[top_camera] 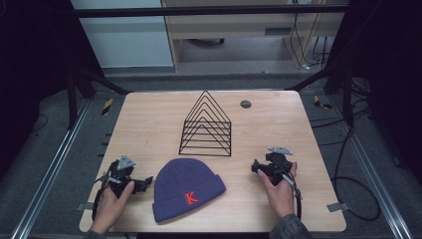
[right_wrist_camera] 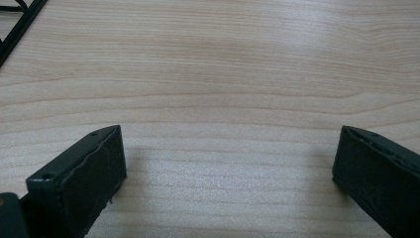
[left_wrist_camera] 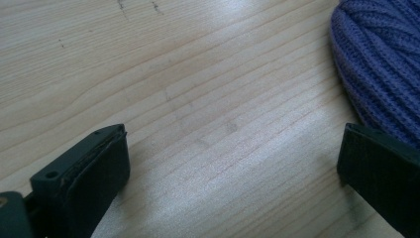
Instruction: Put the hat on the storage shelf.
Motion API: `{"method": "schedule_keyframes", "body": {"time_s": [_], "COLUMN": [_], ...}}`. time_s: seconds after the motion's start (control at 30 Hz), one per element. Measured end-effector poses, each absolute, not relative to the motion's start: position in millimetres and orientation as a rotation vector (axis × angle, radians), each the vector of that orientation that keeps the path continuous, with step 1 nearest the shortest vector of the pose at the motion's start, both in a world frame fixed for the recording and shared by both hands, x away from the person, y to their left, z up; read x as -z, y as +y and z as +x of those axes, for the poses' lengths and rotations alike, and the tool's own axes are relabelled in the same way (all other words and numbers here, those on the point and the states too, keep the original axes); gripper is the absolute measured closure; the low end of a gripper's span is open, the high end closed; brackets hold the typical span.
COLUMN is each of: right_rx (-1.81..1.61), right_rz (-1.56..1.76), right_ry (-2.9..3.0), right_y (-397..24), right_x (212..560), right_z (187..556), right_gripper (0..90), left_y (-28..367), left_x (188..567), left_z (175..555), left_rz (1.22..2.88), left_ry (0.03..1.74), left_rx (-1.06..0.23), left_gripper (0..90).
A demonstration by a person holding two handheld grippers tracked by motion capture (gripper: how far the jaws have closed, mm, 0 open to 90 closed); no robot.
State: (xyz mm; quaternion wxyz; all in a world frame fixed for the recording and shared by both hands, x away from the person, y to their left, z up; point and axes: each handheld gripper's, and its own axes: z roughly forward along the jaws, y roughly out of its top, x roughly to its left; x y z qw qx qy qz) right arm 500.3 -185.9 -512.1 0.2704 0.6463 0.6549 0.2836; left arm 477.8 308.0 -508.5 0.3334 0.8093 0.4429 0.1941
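Purple beanie [top_camera: 187,189] flat on wooden table [top_camera: 149,124], black wire rack [top_camera: 206,125] behind it, left gripper [top_camera: 142,183] spread wide beside beanie, right gripper [top_camera: 255,167] spread wide, both empty

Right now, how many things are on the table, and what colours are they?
Purple: 1, the knitted hat with a red K
Black: 3, the wire rack, the left gripper, the right gripper
Grey: 1, a small round disc
Total: 5
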Motion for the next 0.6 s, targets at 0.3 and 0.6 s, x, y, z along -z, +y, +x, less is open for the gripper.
{"method": "schedule_keyframes", "body": {"time_s": [0.3,0.6], "right_rx": [-0.783,-0.914], "right_rz": [1.703,1.508], "right_ry": [1.811,1.961], "right_y": [-187.1,-178.7], "right_x": [512.3,493.4], "right_z": [499.3,489.8], "right_gripper": [0.4,9.5], "left_y": [309.6,304.6], "left_x": [508.2,489.5], "left_z": [487.1,488.3], "left_rz": [2.092,2.102], "left_ry": [1.207,1.196], "left_rx": [-0.525,-0.456], "left_gripper": [0.0,6.8]}}
